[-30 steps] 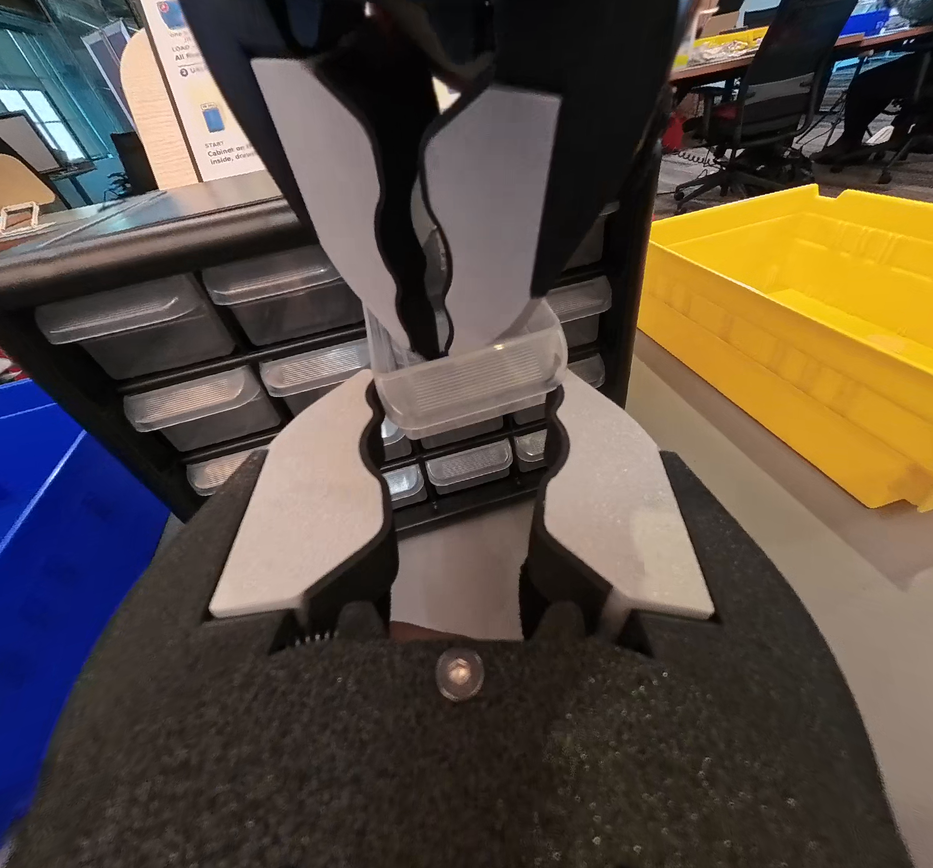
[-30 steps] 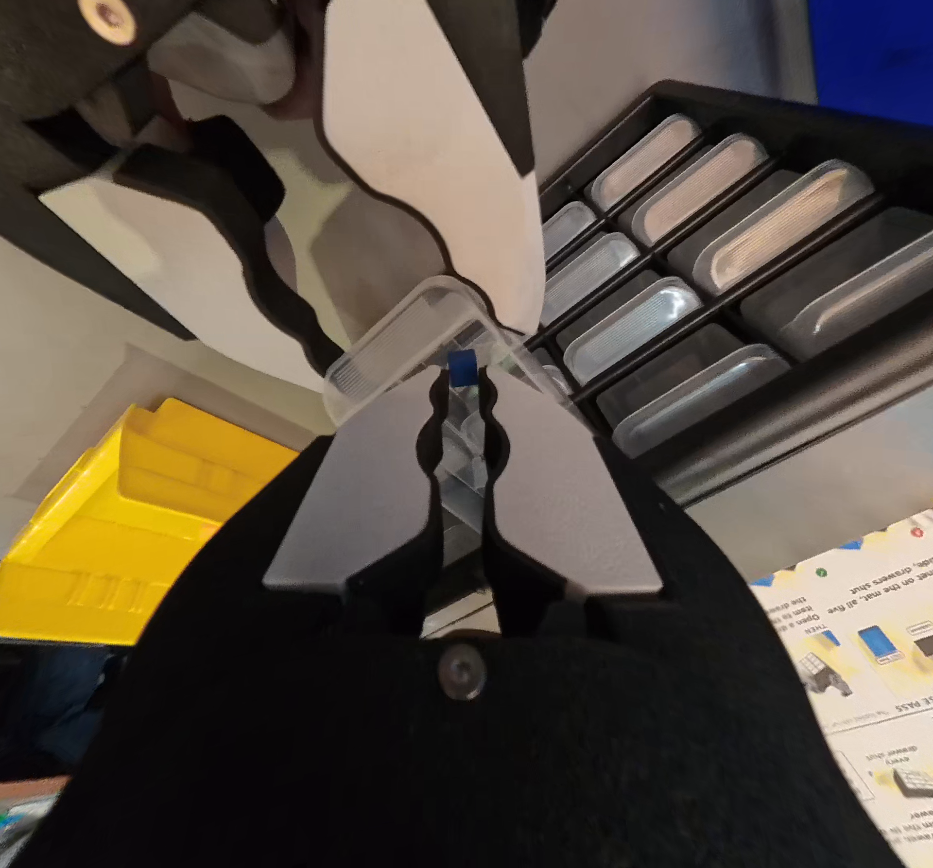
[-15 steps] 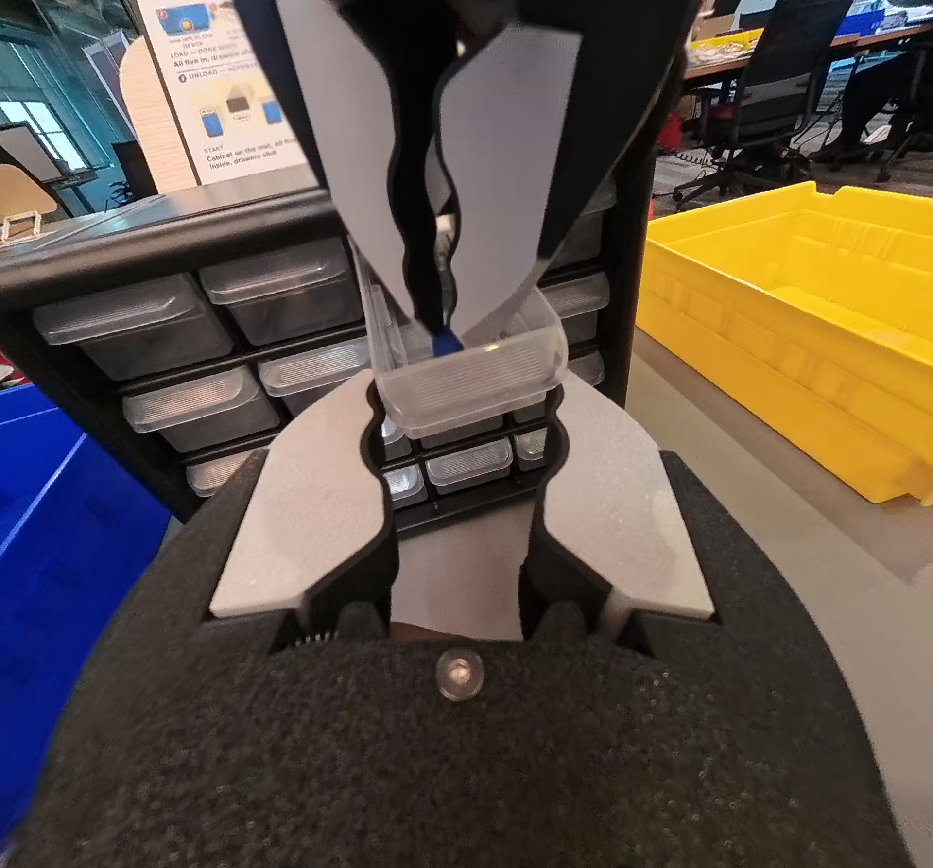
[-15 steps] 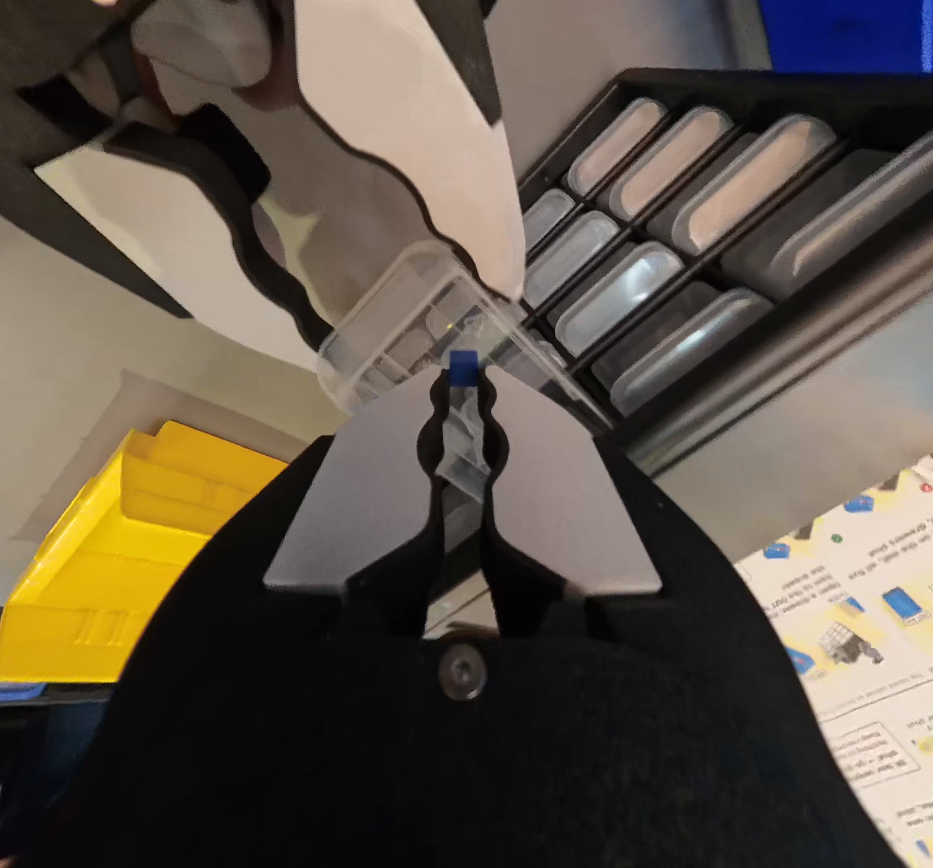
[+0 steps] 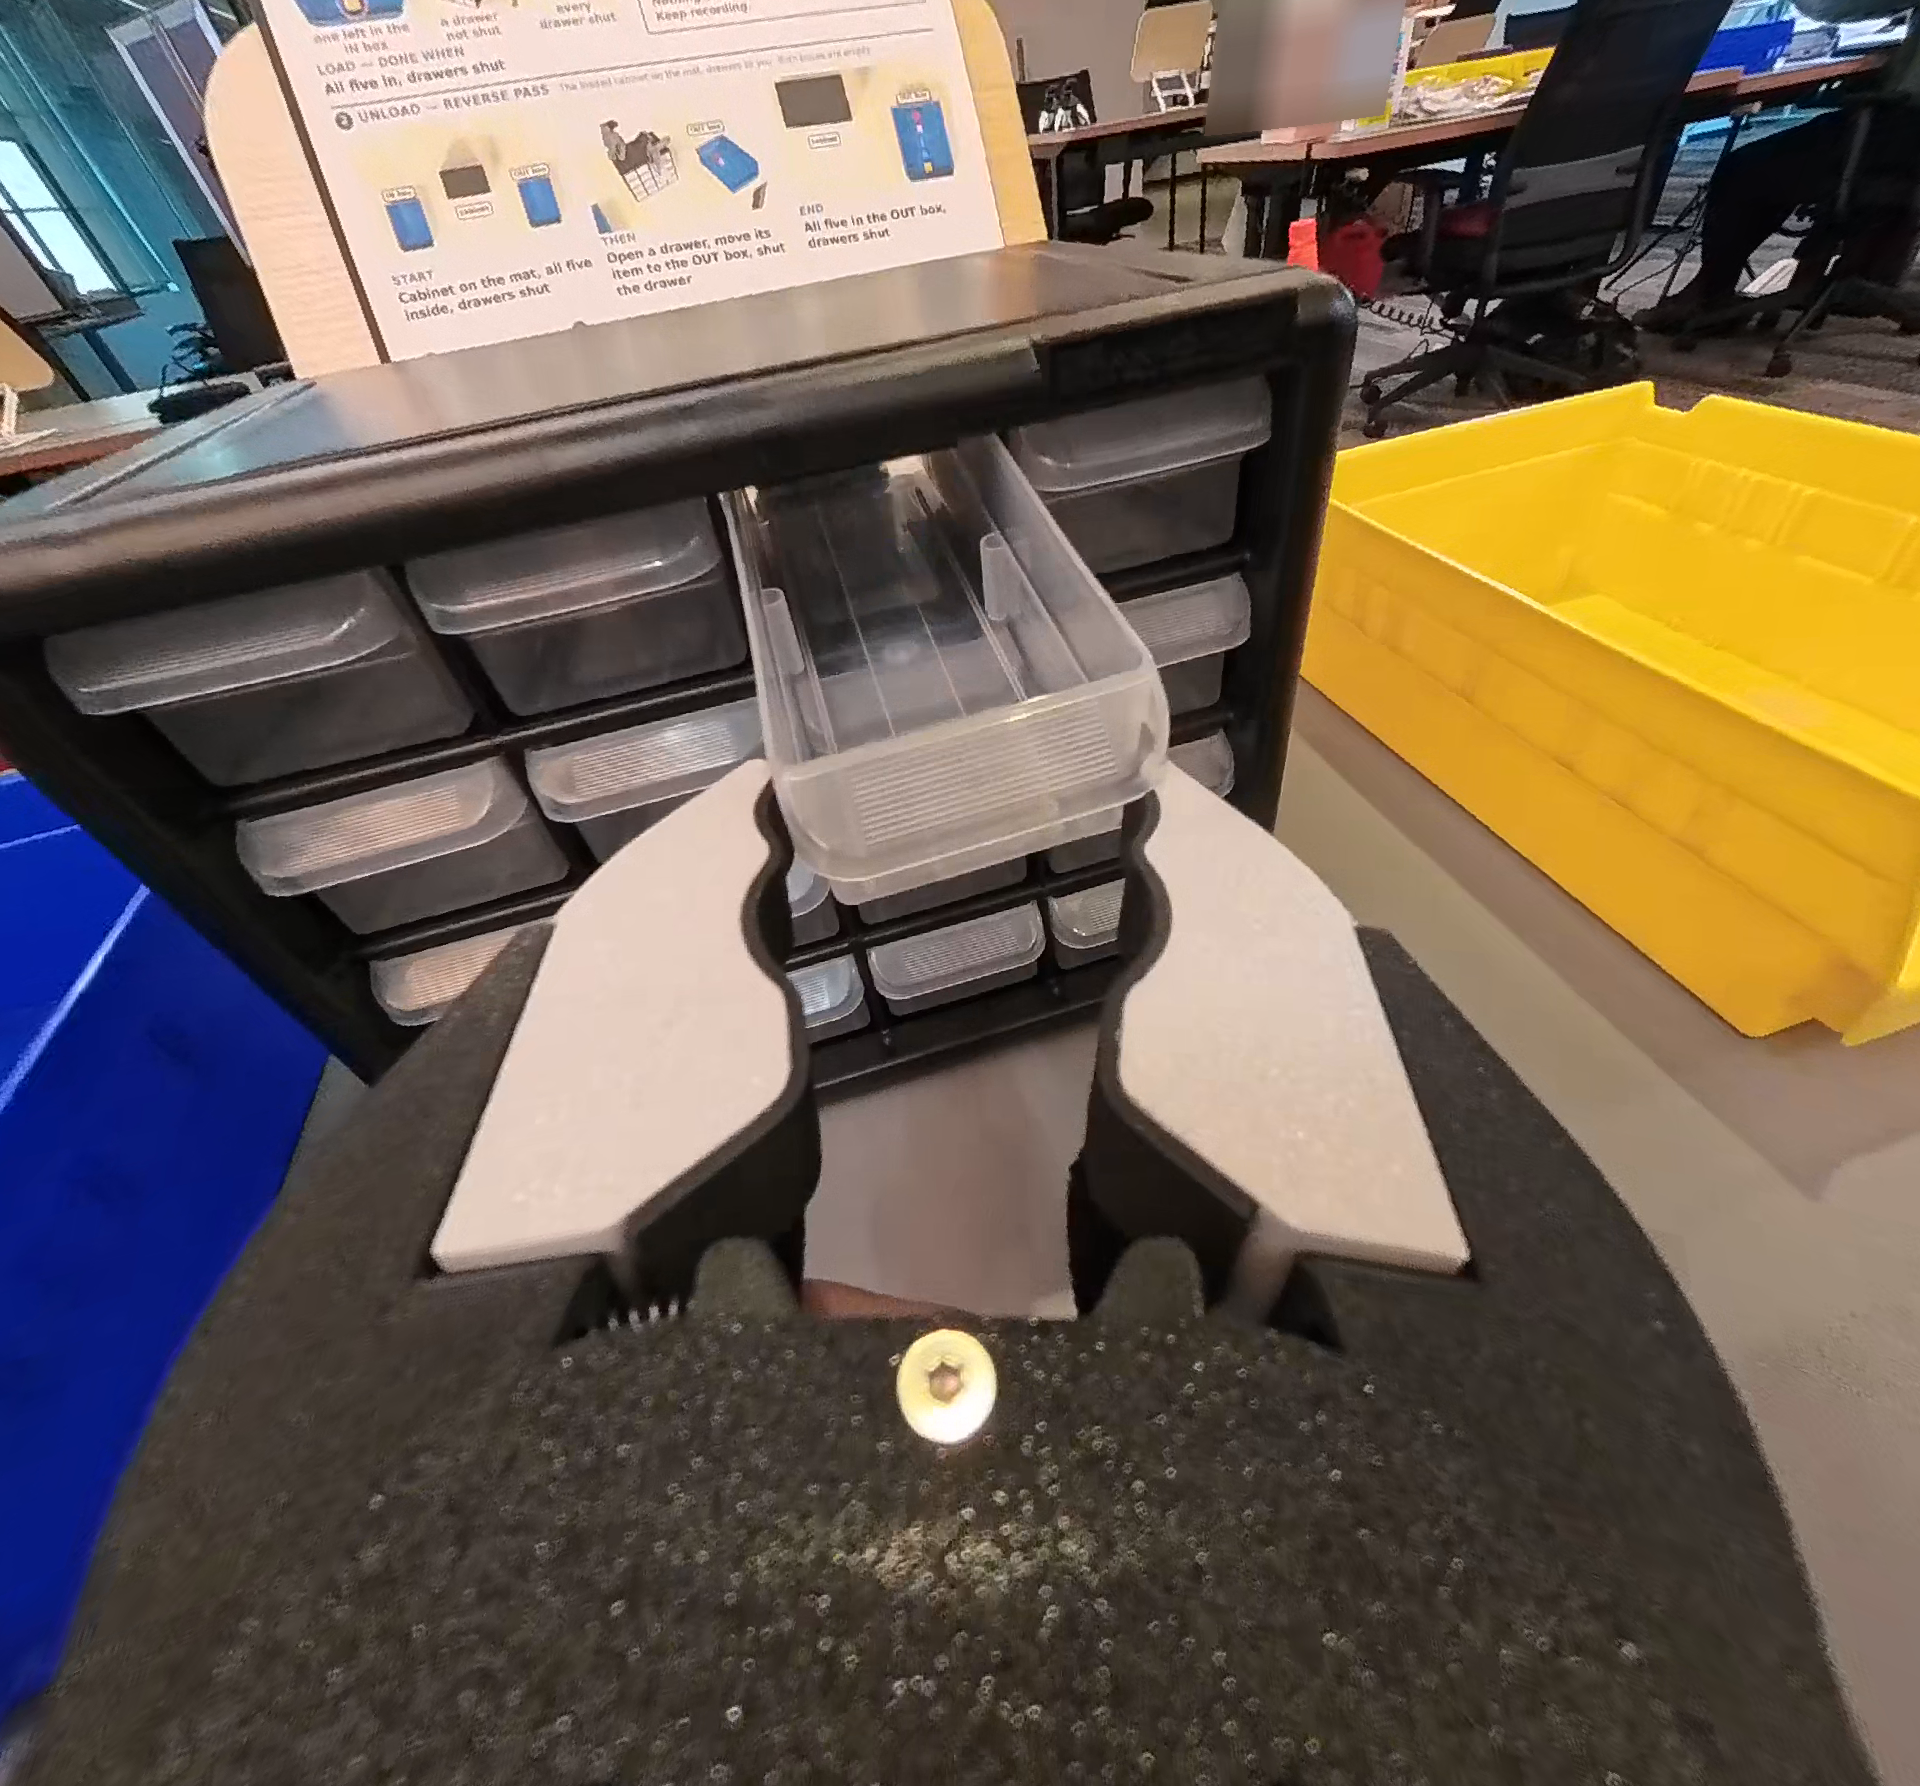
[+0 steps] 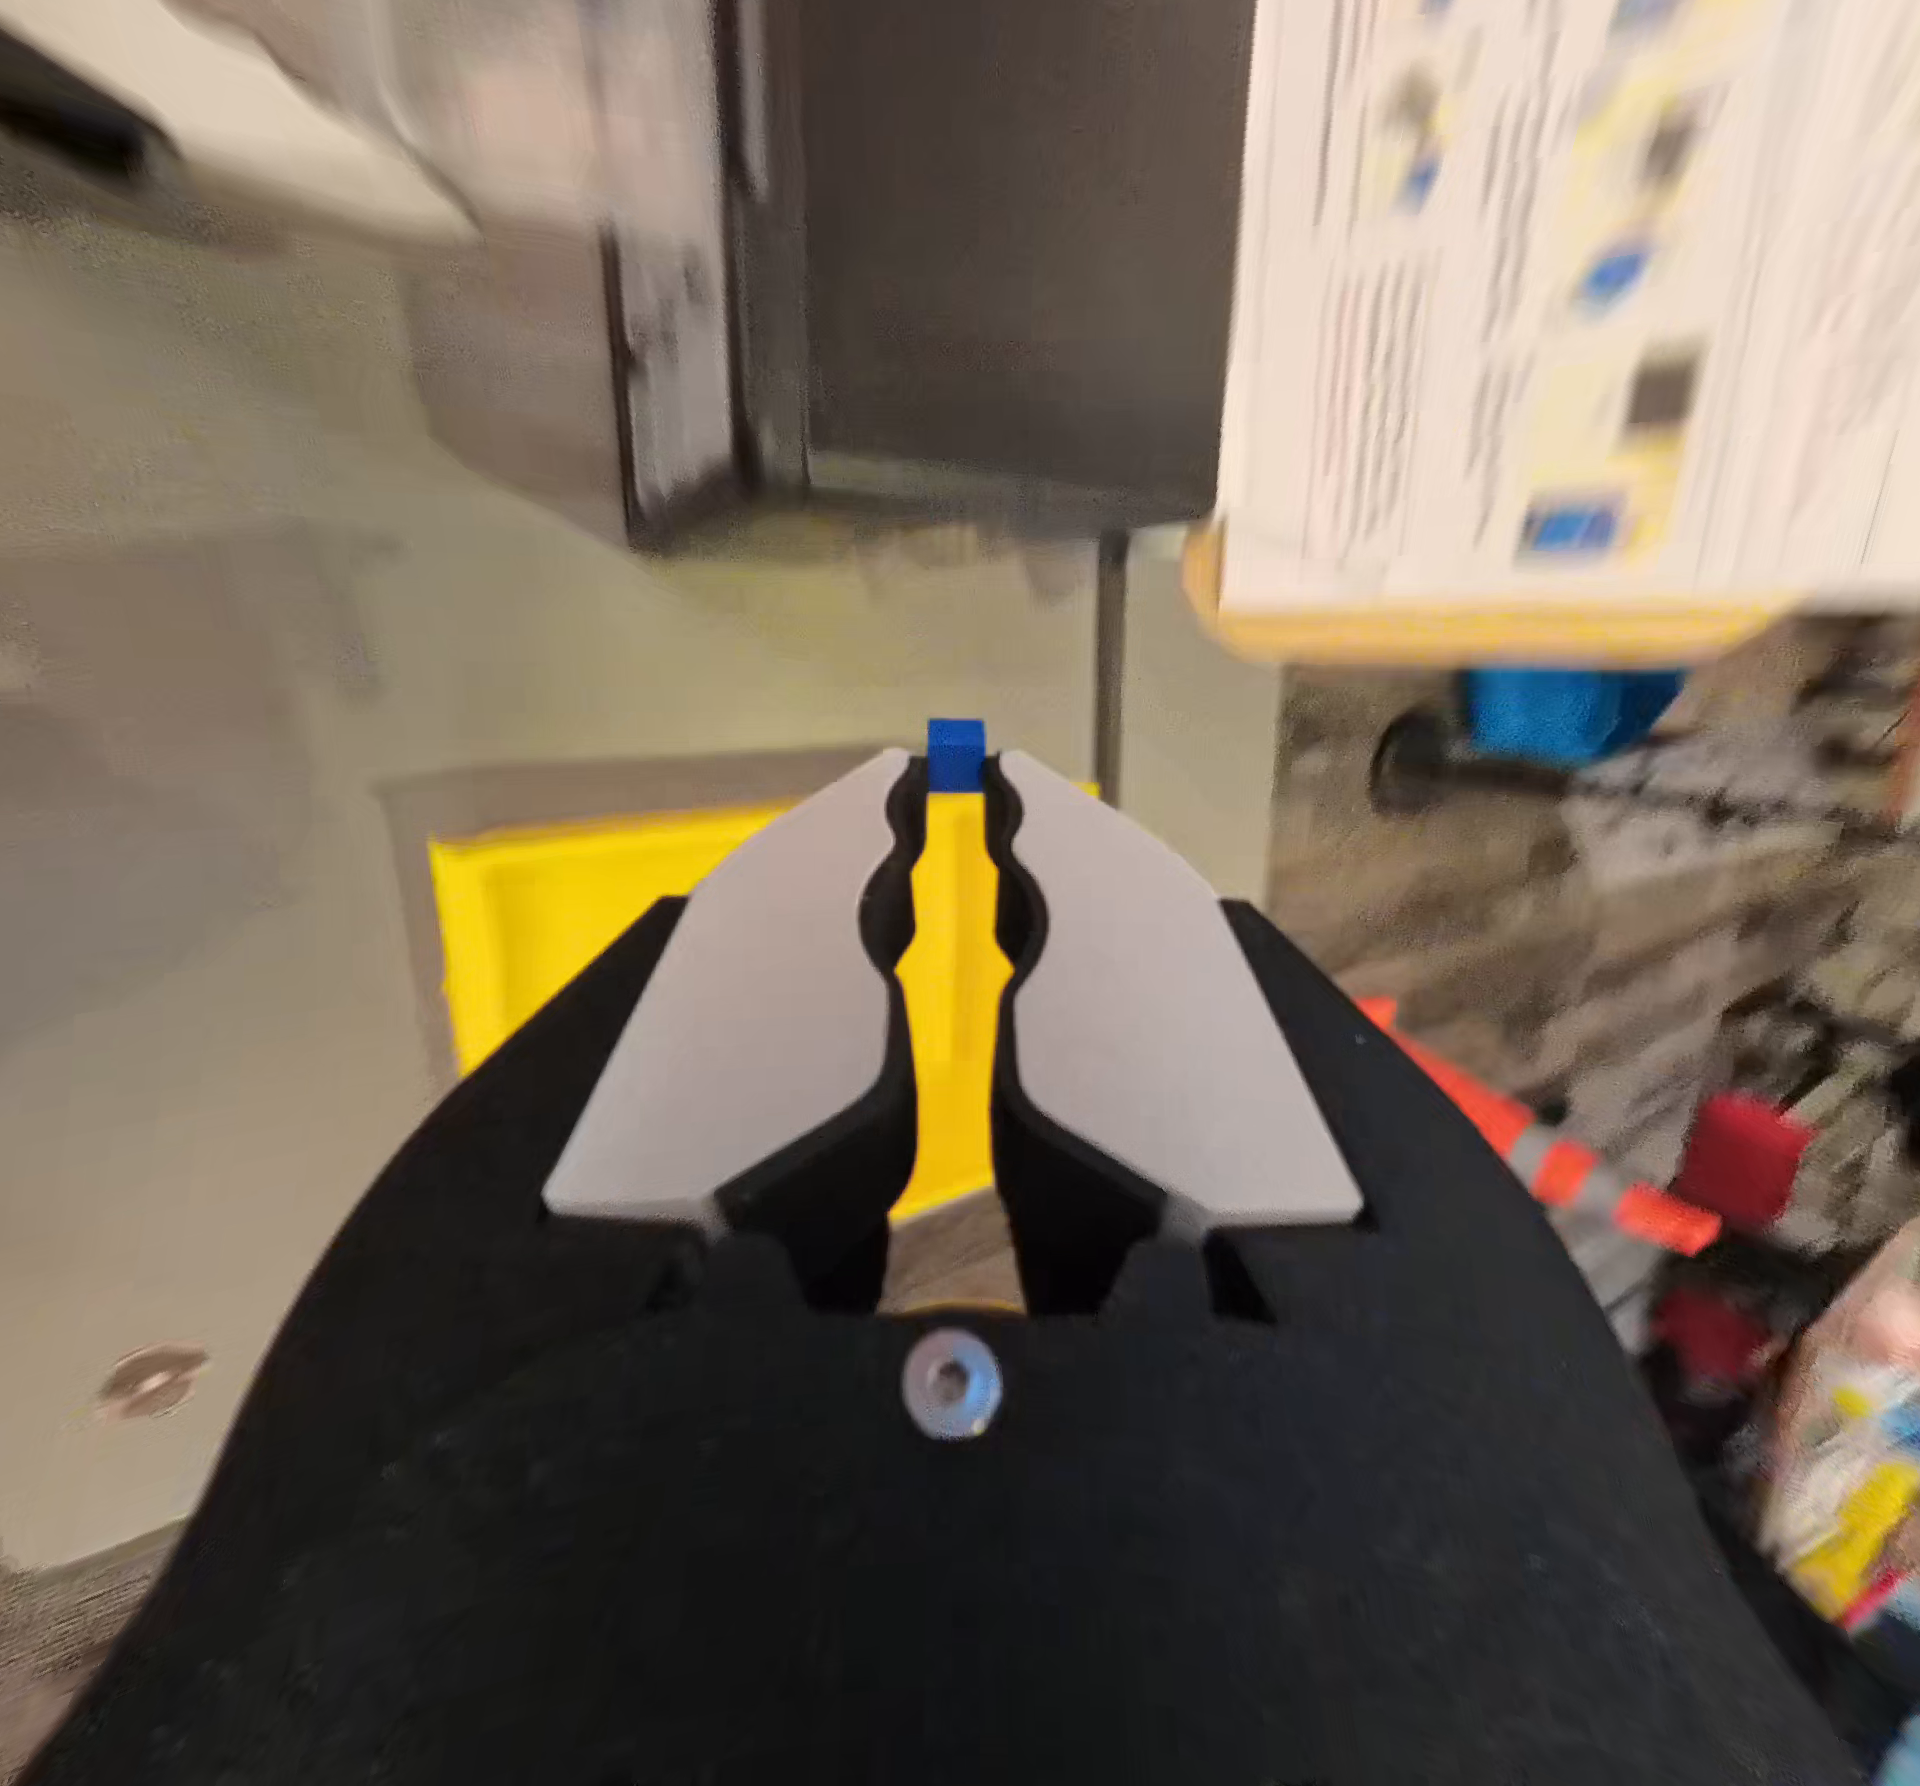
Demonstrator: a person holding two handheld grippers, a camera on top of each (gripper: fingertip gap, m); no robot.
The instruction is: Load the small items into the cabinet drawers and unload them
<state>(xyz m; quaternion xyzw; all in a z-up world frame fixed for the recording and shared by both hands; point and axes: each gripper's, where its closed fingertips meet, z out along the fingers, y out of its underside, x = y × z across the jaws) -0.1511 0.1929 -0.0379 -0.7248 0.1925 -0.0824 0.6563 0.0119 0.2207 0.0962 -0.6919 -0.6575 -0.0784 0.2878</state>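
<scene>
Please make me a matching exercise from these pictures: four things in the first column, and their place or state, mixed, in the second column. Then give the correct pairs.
Things:
1. clear drawer
2. small blue block
3. yellow bin
4. left gripper

States:
A. pinched at the tips of the right gripper
B. on the table, to the right of the black cabinet
C. pulled out of the cabinet, nothing inside
D. open, fingers on both sides of the drawer front

Pairs: 1-C, 2-A, 3-B, 4-D

Printed instruction sheet [image 5: 623,95] behind cabinet [image 5: 665,448].
</scene>
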